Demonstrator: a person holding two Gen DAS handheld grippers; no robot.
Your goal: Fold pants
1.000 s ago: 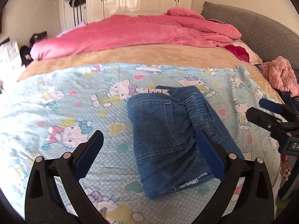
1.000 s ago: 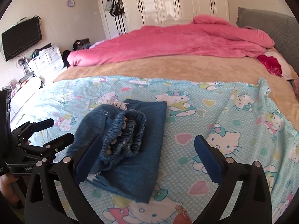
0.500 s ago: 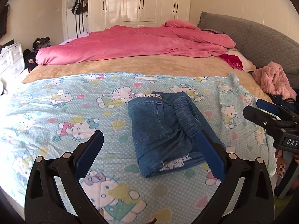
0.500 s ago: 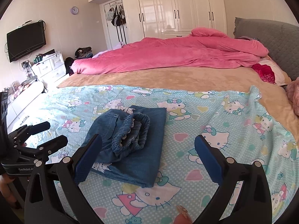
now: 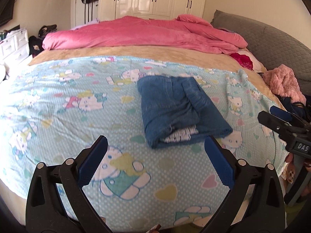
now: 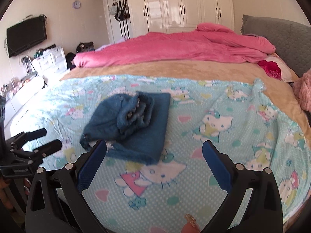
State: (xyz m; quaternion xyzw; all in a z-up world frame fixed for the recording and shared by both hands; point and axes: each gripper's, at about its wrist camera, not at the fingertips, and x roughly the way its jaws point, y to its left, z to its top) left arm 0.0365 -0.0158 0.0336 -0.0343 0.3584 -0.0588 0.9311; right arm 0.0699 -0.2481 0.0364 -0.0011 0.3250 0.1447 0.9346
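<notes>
The blue denim pants (image 5: pixel 178 108) lie folded into a compact bundle on the light blue cartoon-print blanket (image 5: pixel 77 101); white frayed hems show at the near end. In the right wrist view the pants (image 6: pixel 132 128) show their gathered elastic waistband on top. My left gripper (image 5: pixel 155 155) is open and empty, held back from the near end of the bundle. My right gripper (image 6: pixel 154 159) is open and empty too, near the bed's front edge, right of the pants. Each gripper appears in the other's view: the right gripper (image 5: pixel 283 124), the left gripper (image 6: pixel 37 141).
A pink duvet (image 5: pixel 140 35) is heaped along the far side over a tan sheet (image 5: pixel 136 52). A fuzzy pink garment (image 5: pixel 283 83) lies at the right by the grey headboard (image 5: pixel 272 42). White drawers (image 6: pixel 50 60), a wall TV (image 6: pixel 26 36) and wardrobes (image 6: pixel 184 5) stand beyond.
Both grippers have pulled back and away from the folded pants, so the bundle looks smaller and farther. The pants stay where they lay. Both grippers stay open.
</notes>
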